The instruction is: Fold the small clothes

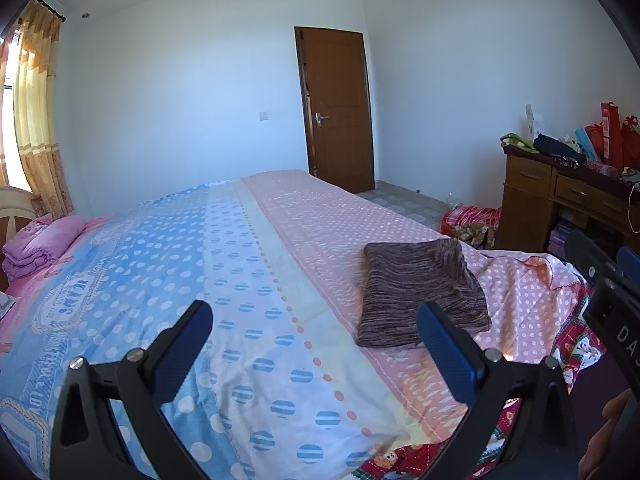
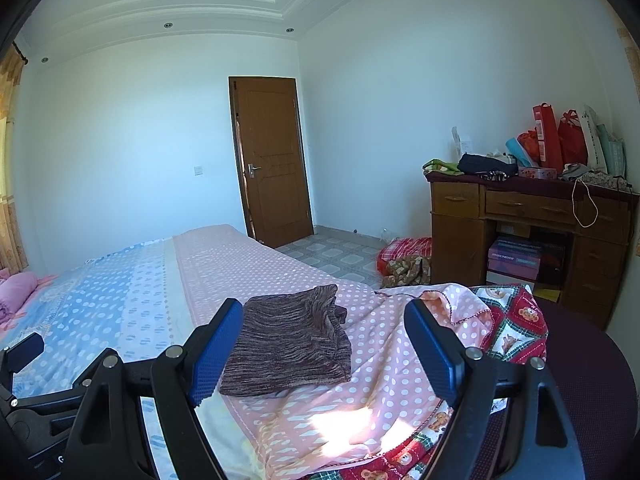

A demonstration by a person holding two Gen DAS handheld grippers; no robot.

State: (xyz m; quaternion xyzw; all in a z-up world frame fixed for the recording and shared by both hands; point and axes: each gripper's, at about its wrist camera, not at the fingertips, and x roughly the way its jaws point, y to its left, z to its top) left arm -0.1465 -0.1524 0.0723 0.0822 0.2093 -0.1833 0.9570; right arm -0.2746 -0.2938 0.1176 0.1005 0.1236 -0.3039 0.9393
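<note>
A brown striped knit garment (image 1: 420, 292) lies folded into a rough square on the pink dotted part of the bed cover; it also shows in the right wrist view (image 2: 288, 344). My left gripper (image 1: 316, 320) is open and empty, held above the bed to the left of the garment. My right gripper (image 2: 320, 320) is open and empty, held above the bed's near edge with the garment seen between its fingers, not touching it. The right gripper's body (image 1: 612, 312) shows at the right edge of the left wrist view.
The bed (image 1: 248, 264) has a blue, white and pink dotted cover. A pink folded quilt (image 1: 40, 244) lies at its head. A red patterned blanket (image 2: 512, 320) hangs at the near corner. A wooden desk (image 2: 532, 220) with bags stands right. A closed door (image 2: 272, 160) is behind.
</note>
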